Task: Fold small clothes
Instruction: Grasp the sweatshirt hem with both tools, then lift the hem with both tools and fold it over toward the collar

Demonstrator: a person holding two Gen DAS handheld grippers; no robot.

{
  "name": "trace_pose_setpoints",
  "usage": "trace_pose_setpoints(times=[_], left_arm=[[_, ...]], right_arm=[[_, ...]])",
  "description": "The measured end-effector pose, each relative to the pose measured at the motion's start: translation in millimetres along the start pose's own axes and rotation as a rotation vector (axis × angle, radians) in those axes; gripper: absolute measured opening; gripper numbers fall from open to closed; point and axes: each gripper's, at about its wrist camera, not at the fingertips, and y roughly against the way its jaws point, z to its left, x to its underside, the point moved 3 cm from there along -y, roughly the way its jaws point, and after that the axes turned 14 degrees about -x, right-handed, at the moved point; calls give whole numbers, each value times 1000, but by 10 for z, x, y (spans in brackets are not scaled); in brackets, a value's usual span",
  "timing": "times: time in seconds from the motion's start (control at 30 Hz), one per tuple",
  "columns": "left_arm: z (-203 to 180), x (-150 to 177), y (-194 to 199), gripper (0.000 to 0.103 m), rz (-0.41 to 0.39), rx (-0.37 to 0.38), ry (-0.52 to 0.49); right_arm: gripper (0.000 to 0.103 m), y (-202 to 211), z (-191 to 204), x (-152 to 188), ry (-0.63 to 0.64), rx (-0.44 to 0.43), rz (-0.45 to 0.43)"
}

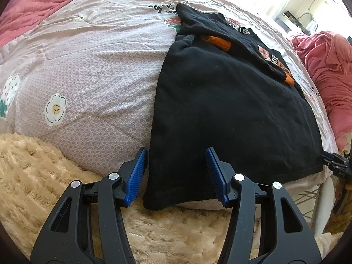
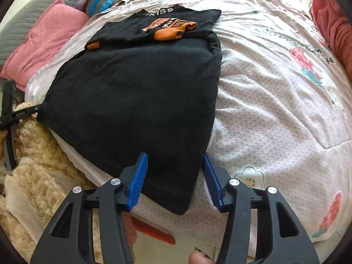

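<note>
On the bed [image 1: 88, 66], my left tool [image 1: 177, 176] and right tool [image 2: 175, 179] gaped open, each straddling a near corner of the black shirt [image 1: 231, 110], whose length ran away from me.

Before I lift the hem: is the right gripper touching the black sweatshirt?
Cannot tell. In the right wrist view, the open right gripper straddles the black sweatshirt's corner; contact unclear.

shirt [image 1: 231, 110] on quilt [image 1: 88, 66], pillow [image 2: 44, 37] behind
</note>
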Motion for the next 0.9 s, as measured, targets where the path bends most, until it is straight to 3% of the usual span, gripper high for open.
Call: trace_pose_setpoints(times=[0.07, 0.13, 0.23, 0.3, 0.37, 0.57, 0.9], left_arm=[[-8, -8, -17, 47, 3, -2, -1], [-3, -11, -25, 47, 3, 2, 1], [8, -26, -42, 44, 7, 5, 6], [25, -42, -36, 36, 7, 1, 10], [62, -63, -25, 22, 6, 6, 25], [92, -94, -15, 5, 17, 26, 27], [156, -313, 393, 3, -104, 62, 66]], right_arm=[[47, -48, -4, 6, 8, 4, 6], [37, -44, 22, 11, 33, 8, 0], [11, 34, 39, -7, 56, 18, -22], [9, 113, 42, -42, 60, 6, -45], [8, 214, 75, -77, 67, -13, -80], [7, 517, 231, -326, 111, -97, -216], [7, 746, 274, -601, 123, -111, -357]])
